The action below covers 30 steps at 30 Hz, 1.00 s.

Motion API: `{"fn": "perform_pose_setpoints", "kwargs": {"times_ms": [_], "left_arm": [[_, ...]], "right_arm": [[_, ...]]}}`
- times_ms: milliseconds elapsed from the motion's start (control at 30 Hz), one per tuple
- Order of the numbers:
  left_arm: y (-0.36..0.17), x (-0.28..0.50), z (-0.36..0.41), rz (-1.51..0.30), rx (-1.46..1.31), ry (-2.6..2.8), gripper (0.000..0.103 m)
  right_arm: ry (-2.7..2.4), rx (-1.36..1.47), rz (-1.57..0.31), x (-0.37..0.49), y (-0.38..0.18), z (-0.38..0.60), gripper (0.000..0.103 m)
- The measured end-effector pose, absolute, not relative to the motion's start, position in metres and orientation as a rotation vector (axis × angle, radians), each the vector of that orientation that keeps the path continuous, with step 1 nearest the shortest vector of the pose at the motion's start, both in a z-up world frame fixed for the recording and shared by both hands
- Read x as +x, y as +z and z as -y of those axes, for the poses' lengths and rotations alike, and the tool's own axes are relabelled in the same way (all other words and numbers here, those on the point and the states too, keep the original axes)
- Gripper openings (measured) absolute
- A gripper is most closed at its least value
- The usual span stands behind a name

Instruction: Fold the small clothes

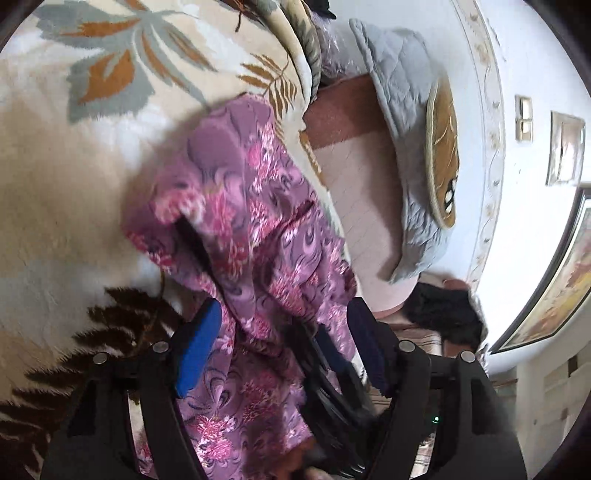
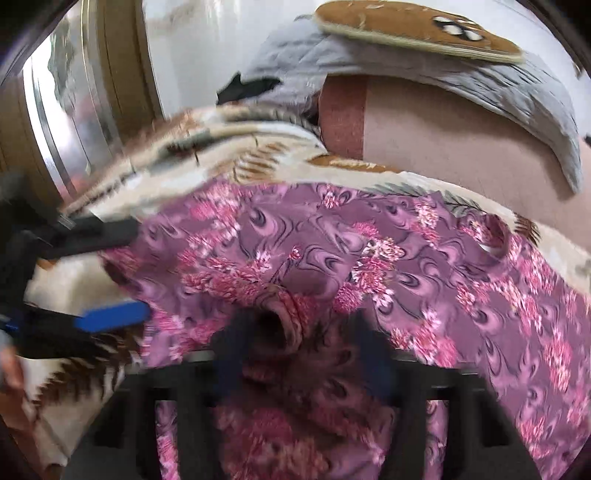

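Purple floral garment point(image 1: 255, 206): on blanket point(image 1: 74, 184), long axis running ahead of both grippers. Left gripper point(image 1: 284, 325): wide apart, cloth between, unclamped. Right gripper point(image 2: 295, 343): cloth bunched between fingers; grip unclear.

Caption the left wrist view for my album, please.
Open left gripper straddles a purple floral cloth on a leaf-patterned blanket.

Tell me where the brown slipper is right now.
The brown slipper lies on the grey quilted cover, top of the right wrist view, beyond the floral blanket.

Purple floral garment point(image 1: 255, 221) — rumpled, on blanket
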State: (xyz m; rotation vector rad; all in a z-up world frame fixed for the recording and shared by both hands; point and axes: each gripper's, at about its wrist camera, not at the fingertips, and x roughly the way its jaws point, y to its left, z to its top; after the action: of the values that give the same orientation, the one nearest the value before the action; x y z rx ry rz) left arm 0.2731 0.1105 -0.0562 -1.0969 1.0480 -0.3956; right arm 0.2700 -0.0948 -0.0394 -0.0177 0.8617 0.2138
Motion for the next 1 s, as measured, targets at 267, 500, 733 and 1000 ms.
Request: {"fn": "perform_pose_setpoints", "kwargs": {"times_ms": [267, 500, 733, 1000], "left_arm": [[-0.062, 0.273, -0.091, -1.093, -1.088, -0.451, 0.069], [-0.074, 0.273, -0.072, -1.157, -1.043, -0.439, 0.069], [-0.073, 0.275, -0.072, -1.152, -1.033, -0.429, 0.069], [-0.072, 0.279, -0.071, -1.144, -0.995, -0.424, 0.069]], "right_arm": [[0.121, 0.327, -0.811, 0.256, -0.027, 0.166, 0.006], [-0.004, 0.695, -0.858, 0.222, -0.057, 0.266, 0.020], [-0.005, 0.663, -0.823, 0.220, -0.055, 0.269, 0.051], [-0.082, 0.774, -0.816, 0.259, -0.065, 0.291, 0.006]]}}
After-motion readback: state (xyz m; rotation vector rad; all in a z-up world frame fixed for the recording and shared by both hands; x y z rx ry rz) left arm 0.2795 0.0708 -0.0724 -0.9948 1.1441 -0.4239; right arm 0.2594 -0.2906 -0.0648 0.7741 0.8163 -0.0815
